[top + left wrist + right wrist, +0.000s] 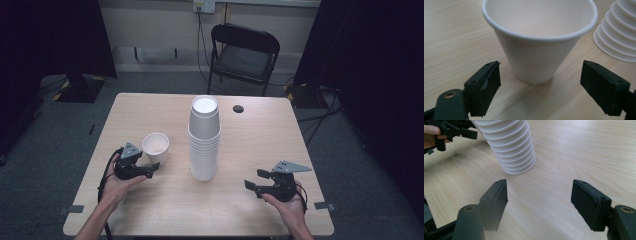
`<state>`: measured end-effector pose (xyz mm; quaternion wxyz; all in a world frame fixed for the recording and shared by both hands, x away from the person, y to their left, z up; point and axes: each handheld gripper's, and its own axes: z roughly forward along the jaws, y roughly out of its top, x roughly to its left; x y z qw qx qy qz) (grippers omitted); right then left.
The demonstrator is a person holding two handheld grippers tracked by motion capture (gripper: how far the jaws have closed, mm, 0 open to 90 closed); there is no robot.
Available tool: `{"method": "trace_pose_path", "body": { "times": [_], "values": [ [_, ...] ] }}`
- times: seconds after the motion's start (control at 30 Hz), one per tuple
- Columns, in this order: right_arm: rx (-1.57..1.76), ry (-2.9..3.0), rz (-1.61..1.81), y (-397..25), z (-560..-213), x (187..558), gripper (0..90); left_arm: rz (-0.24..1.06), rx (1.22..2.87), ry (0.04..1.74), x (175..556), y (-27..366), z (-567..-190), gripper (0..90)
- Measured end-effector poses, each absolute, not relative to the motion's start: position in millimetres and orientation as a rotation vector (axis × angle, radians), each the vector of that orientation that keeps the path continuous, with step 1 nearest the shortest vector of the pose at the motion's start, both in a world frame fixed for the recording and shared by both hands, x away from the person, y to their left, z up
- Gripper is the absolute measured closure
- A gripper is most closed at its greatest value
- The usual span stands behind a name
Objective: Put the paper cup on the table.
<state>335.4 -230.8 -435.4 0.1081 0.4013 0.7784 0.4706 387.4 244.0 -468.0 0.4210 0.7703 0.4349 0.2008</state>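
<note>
A single white paper cup [155, 146] stands upright on the wooden table [165, 210], left of centre. My left gripper [153, 170] sits just in front of it, open; in the left gripper view the cup [539, 42] stands ahead of the gripper [541, 72], between the lines of the jaws and untouched. A tall stack of upside-down white cups [204, 145] rises at the table's middle. My right gripper [254, 179] rests open to the right of the stack, with bare table between the jaws [539, 192] and the stack [509, 147] a short way ahead.
A black folding chair [245, 50] stands beyond the far edge of the table. A small dark round hole [238, 108] marks the tabletop behind the stack. The stack's base [619, 32] is close to the right of the single cup. Black curtains hang on both sides.
</note>
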Motion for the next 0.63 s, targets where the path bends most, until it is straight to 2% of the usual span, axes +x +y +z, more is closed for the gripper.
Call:
{"method": "trace_pose_path", "body": {
  "times": [0.1, 0.43, 0.63],
  "values": [
    [1.189, 2.283, 1.381, -234, -436, 336, 29.5, 0.495, 1.888, 1.079, 377, 247, -459, 16.6],
    [1.215, 2.264, 1.35, -242, -440, 336, 29.4, 0.454, 1.905, 1.062, 332, 251, -457, 18.7],
    [1.224, 2.271, 1.327, -243, -446, 339, 27.2, 0.455, 1.913, 1.053, 326, 253, -461, 18.6]
  ]
}}
